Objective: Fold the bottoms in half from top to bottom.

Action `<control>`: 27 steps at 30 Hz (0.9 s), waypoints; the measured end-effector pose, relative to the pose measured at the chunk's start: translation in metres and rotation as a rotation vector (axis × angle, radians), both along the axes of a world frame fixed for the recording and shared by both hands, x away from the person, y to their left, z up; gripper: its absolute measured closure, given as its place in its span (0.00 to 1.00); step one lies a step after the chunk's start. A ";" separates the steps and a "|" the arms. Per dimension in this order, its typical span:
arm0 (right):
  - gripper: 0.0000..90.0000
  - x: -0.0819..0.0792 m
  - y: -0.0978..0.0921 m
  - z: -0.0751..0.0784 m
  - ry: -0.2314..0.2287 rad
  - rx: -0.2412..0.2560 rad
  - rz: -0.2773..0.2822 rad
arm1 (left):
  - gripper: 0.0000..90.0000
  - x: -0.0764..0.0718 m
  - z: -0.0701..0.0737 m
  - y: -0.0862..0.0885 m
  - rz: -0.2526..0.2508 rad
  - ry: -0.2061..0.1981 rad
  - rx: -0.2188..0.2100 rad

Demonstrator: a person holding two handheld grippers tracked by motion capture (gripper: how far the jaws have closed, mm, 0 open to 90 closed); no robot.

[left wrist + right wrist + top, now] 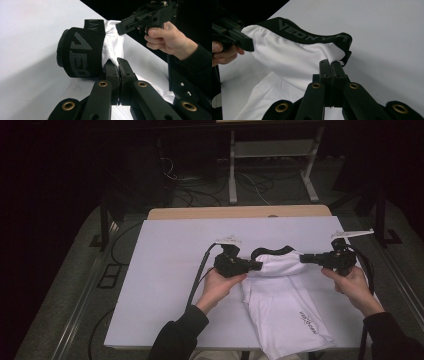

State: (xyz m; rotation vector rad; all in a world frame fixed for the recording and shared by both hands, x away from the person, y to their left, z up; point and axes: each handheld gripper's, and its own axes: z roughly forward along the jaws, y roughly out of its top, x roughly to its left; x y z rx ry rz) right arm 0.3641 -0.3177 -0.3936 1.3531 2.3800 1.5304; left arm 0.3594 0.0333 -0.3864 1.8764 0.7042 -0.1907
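A white garment (280,295) with a black lettered waistband (272,251) lies on the white table (165,275), its lower part reaching the near edge. My left gripper (259,265) is shut on the white cloth just below the waistband at the garment's left side; in the left gripper view its jaws (119,65) pinch the fabric beside the bunched waistband (80,50). My right gripper (303,258) is shut on the right side; in the right gripper view its jaws (331,65) clamp the cloth under the waistband (312,32). The top edge is held slightly raised between them.
A wooden tabletop edge (240,212) shows behind the white surface. Beyond it on the floor stand metal frame legs (272,170) with loose cables (200,195). Bare white table spreads to the left of the garment.
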 end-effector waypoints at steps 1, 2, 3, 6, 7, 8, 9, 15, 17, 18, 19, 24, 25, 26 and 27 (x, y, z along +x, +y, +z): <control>0.98 -0.001 0.000 0.000 0.001 0.001 0.002 | 0.97 -0.002 -0.001 0.000 -0.006 0.002 0.002; 0.98 -0.002 0.000 -0.001 0.006 -0.001 0.004 | 0.97 -0.003 -0.002 0.000 -0.008 0.006 -0.002; 0.98 -0.003 -0.001 -0.002 0.007 -0.002 0.006 | 0.97 -0.004 -0.002 0.000 -0.013 0.005 0.000; 0.98 -0.005 -0.001 -0.003 0.012 -0.003 0.011 | 0.97 -0.008 -0.004 0.000 -0.023 0.007 0.004; 0.98 -0.006 -0.001 -0.004 0.015 -0.006 0.013 | 0.97 -0.009 -0.004 0.000 -0.024 0.006 0.003; 0.98 -0.007 -0.001 -0.004 0.016 -0.007 0.015 | 0.97 -0.010 -0.004 -0.001 -0.026 0.005 0.005; 0.98 -0.008 -0.001 -0.004 0.016 -0.009 0.017 | 0.97 -0.011 -0.004 -0.001 -0.029 0.004 0.006; 0.98 -0.012 -0.001 -0.006 0.023 -0.011 0.027 | 0.97 -0.017 -0.005 -0.001 -0.047 0.000 0.009; 0.98 -0.014 -0.001 -0.007 0.024 -0.012 0.027 | 0.97 -0.019 -0.006 -0.002 -0.050 -0.001 0.009; 0.98 -0.015 -0.001 -0.007 0.026 -0.012 0.029 | 0.97 -0.019 -0.008 -0.002 -0.054 -0.002 0.010; 0.98 -0.016 -0.001 -0.008 0.029 -0.013 0.032 | 0.97 -0.020 -0.009 -0.002 -0.054 -0.001 0.011; 0.98 -0.019 -0.001 -0.011 0.044 -0.019 0.039 | 0.97 -0.023 -0.015 0.000 -0.059 0.002 0.006; 0.98 -0.019 -0.001 -0.013 0.048 -0.022 0.044 | 0.97 -0.024 -0.016 0.000 -0.062 0.003 0.007; 0.98 -0.020 -0.001 -0.013 0.050 -0.023 0.045 | 0.97 -0.024 -0.016 0.000 -0.065 0.002 0.010; 0.98 -0.020 -0.001 -0.014 0.051 -0.024 0.047 | 0.97 -0.025 -0.017 0.000 -0.068 -0.003 0.014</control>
